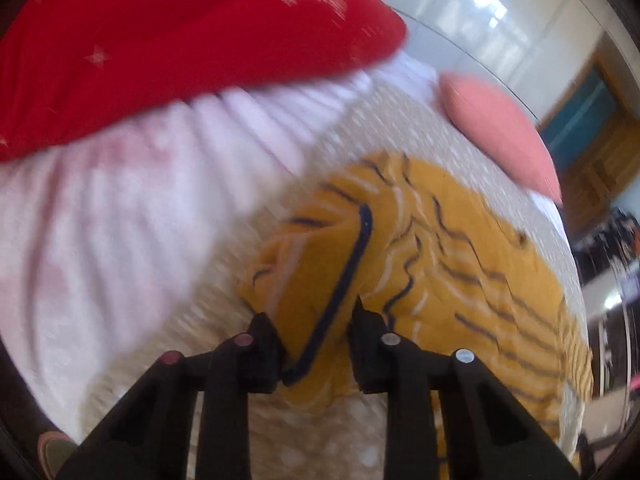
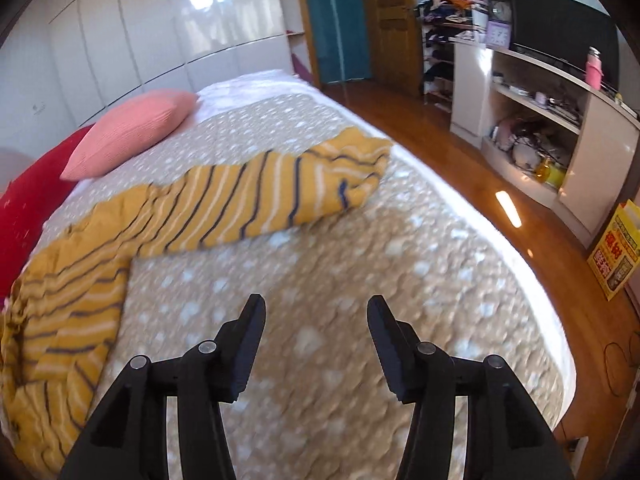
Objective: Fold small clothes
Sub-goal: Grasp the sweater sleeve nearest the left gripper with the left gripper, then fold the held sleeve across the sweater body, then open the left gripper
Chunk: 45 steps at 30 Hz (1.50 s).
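A mustard-yellow garment [image 2: 224, 204] with navy and white stripes lies crumpled across the beige dotted bedspread [image 2: 332, 280]. In the left wrist view its navy-trimmed edge [image 1: 340, 292] runs between the fingers of my left gripper [image 1: 312, 316], which is shut on that part of the garment [image 1: 460, 248]. My right gripper [image 2: 316, 308] is open and empty, hovering over bare bedspread in front of the garment, which lies ahead and to its left.
A pink pillow [image 2: 132, 132] and a red pillow [image 2: 24, 208] lie at the bed's head by a white wardrobe wall [image 2: 140, 32]. White pleated bedding [image 1: 140, 184] lies beside the red pillow [image 1: 160, 40]. Wooden floor [image 2: 460, 168] and a white shelf unit [image 2: 560, 128] lie to the right.
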Motion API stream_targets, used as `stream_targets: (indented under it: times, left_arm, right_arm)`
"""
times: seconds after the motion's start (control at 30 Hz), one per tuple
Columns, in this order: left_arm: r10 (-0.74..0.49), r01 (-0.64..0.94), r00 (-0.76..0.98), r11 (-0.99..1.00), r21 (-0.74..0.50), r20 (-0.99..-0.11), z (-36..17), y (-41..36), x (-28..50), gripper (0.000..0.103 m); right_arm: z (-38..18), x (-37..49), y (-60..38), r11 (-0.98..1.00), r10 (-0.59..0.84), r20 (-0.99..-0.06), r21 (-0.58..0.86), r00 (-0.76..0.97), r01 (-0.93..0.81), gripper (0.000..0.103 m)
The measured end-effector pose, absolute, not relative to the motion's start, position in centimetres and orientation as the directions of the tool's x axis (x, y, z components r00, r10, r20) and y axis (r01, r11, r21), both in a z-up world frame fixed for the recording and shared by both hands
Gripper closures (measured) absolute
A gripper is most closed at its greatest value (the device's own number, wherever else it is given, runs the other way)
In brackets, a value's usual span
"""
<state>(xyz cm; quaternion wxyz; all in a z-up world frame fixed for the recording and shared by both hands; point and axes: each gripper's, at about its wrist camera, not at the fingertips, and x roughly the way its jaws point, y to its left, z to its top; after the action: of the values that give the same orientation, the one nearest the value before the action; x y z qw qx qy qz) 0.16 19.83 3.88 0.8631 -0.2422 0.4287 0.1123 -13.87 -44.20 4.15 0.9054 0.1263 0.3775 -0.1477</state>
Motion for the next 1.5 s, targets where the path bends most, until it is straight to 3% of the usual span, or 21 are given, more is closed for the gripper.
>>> stream_targets:
  times: [0.13, 0.27, 0.33, 0.4, 0.47, 0.57, 0.67, 0.8, 0.87, 0.9, 0.93, 1.03, 1.23, 1.5]
  left_arm:
    - [0.179, -0.541, 0.593, 0.811, -0.224, -0.785, 6.2, 24.5, -0.5, 0.08]
    - [0.183, -0.536, 0.602, 0.814, -0.223, -0.777, 7.6, 25.6, -3.3, 0.073]
    - [0.121, -0.482, 0.621, 0.838, -0.256, -0.774, 7.9, 24.1, -5.1, 0.052]
    - [0.024, -0.403, 0.644, 0.86, -0.312, -0.765, 7.8, 21.3, -6.7, 0.042]
    - [-0.079, -0.312, 0.649, 0.88, -0.359, -0.756, 7.4, 18.1, -7.8, 0.04]
    - [-0.221, -0.198, 0.631, 0.881, -0.429, -0.744, 6.5, 13.3, -8.8, 0.039]
    - [-0.318, -0.094, 0.608, 0.881, -0.464, -0.728, 5.9, 8.5, -8.8, 0.023]
    - [-0.332, -0.041, 0.546, 0.907, -0.42, -0.769, 4.1, 3.7, -6.6, 0.022]
    - [-0.321, -0.06, 0.509, 0.913, -0.404, -0.799, 3.1, 2.9, -5.5, 0.031]
    - [-0.34, -0.073, 0.486, 0.902, -0.425, -0.805, 2.4, 2.9, -5.2, 0.063]
    - [-0.351, -0.097, 0.467, 0.892, -0.441, -0.812, 2.1, 3.3, -5.0, 0.078]
    - [-0.374, -0.142, 0.493, 0.856, -0.496, -0.786, 2.5, 5.4, -6.1, 0.091]
    - [-0.329, -0.202, 0.55, 0.839, -0.505, -0.767, 4.1, 9.4, -11.7, 0.093]
    - [-0.212, -0.299, 0.513, 0.864, -0.405, -0.832, 1.6, 13.0, -19.2, 0.097]
  right_arm:
    - [4.8, -14.4, -40.8, 0.953, -0.133, -0.705, 0.101, 0.697, 0.284, 0.046]
    - [5.6, -14.1, -35.9, 0.977, 0.022, -0.693, 0.168, 0.721, 0.132, 0.046]
    - [5.5, -13.9, -32.7, 0.974, 0.135, -0.679, 0.223, 0.722, 0.028, 0.046]
    - [5.3, -13.8, -29.3, 0.948, 0.273, -0.658, 0.307, 0.702, -0.081, 0.046]
    - [4.9, -13.7, -25.5, 0.91, 0.399, -0.642, 0.367, 0.655, -0.193, 0.045]
    - [4.3, -14.6, -19.7, 0.878, 0.479, -0.632, 0.351, 0.609, -0.326, 0.041]
    - [3.9, -15.5, -14.7, 0.862, 0.492, -0.65, 0.269, 0.58, -0.43, 0.033]
    - [1.6, -14.9, -11.2, 0.904, 0.36, -0.695, 0.095, 0.623, -0.417, 0.032]
    - [0.8, -14.2, -12.0, 0.91, 0.36, -0.706, 0.12, 0.61, -0.397, 0.065]
    - [0.9, -14.0, -12.4, 0.911, 0.373, -0.707, 0.156, 0.601, -0.382, 0.082]
    - [1.3, -14.3, -13.8, 0.905, 0.398, -0.7, 0.192, 0.593, -0.38, 0.093]
    - [3.3, -15.1, -17.2, 0.894, 0.438, -0.66, 0.253, 0.61, -0.369, 0.098]
    - [5.9, -19.4, -23.5, 0.925, 0.379, -0.621, 0.248, 0.686, -0.287, 0.098]
    - [2.5, -27.3, -32.0, 0.955, 0.269, -0.722, 0.288, 0.637, -0.077, 0.101]
